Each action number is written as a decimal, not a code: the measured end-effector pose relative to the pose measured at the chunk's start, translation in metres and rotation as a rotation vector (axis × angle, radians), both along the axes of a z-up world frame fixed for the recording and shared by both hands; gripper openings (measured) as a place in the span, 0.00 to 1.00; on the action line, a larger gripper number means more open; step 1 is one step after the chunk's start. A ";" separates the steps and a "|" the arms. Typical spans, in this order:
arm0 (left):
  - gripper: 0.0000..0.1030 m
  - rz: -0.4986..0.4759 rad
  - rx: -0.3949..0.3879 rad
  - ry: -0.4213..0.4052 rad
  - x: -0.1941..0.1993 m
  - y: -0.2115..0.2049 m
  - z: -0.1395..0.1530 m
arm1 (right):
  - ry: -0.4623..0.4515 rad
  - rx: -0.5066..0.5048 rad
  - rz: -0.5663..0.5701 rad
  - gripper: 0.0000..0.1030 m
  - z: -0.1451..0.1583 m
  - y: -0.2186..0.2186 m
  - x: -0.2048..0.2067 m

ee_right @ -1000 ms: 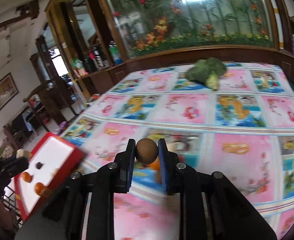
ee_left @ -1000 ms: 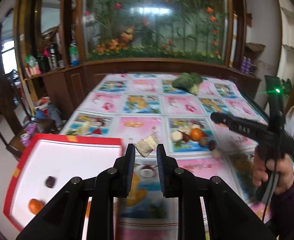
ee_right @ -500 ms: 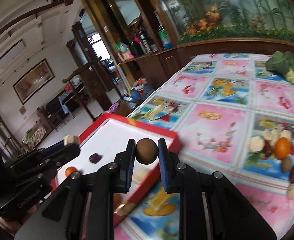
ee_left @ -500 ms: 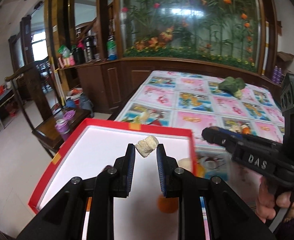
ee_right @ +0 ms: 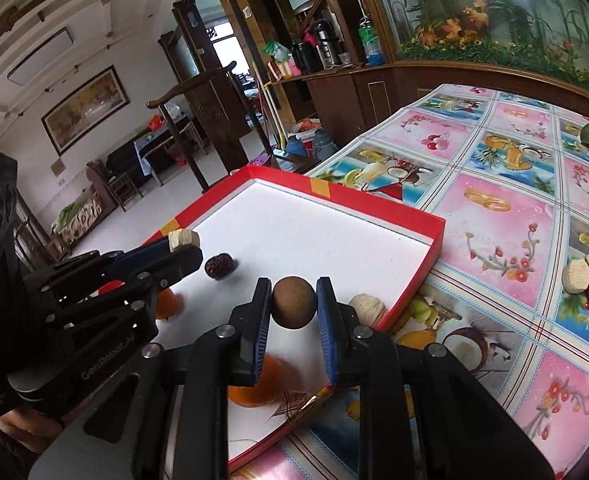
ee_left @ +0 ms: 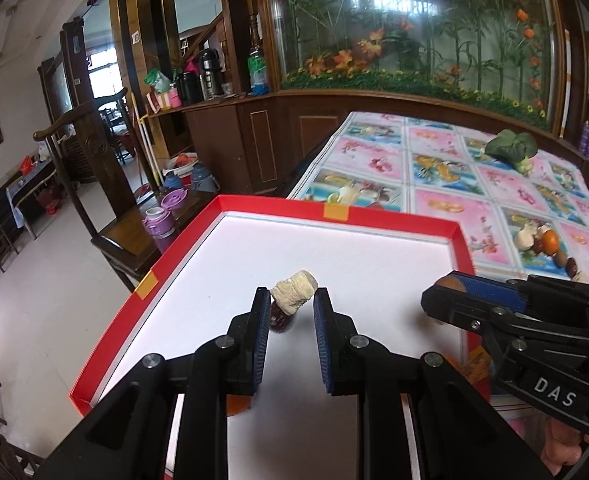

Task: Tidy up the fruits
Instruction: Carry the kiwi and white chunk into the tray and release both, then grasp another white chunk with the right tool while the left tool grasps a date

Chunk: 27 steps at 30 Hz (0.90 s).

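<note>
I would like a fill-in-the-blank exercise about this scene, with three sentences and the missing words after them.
1. The right gripper holds a round ____ fruit between its fingers.
2. The left gripper holds a pale, rough piece above a tray whose rim is coloured ____.
3. In the right wrist view, the dark red wrinkled fruit lies ____ the tray, on its white floor.

Missing words: brown; red; inside
</note>
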<state>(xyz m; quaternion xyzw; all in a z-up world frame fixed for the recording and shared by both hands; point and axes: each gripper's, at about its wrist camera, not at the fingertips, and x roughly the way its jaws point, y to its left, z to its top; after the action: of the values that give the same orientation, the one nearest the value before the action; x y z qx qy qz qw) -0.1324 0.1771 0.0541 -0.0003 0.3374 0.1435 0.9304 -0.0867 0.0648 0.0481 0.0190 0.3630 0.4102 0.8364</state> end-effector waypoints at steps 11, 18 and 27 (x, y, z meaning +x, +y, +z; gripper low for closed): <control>0.20 0.006 0.004 0.048 0.002 0.000 -0.010 | 0.015 -0.047 0.029 0.24 -0.011 0.009 0.000; 0.21 0.030 -0.002 0.088 0.002 0.004 -0.016 | 0.038 -0.040 0.039 0.25 -0.014 0.009 0.002; 0.56 0.080 0.009 0.079 -0.008 0.010 -0.008 | -0.027 0.058 0.021 0.57 0.008 -0.013 -0.004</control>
<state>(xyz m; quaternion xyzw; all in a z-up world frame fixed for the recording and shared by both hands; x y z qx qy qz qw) -0.1403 0.1869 0.0456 -0.0037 0.3730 0.1822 0.9097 -0.0903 0.0519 0.0558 0.0337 0.3398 0.4294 0.8361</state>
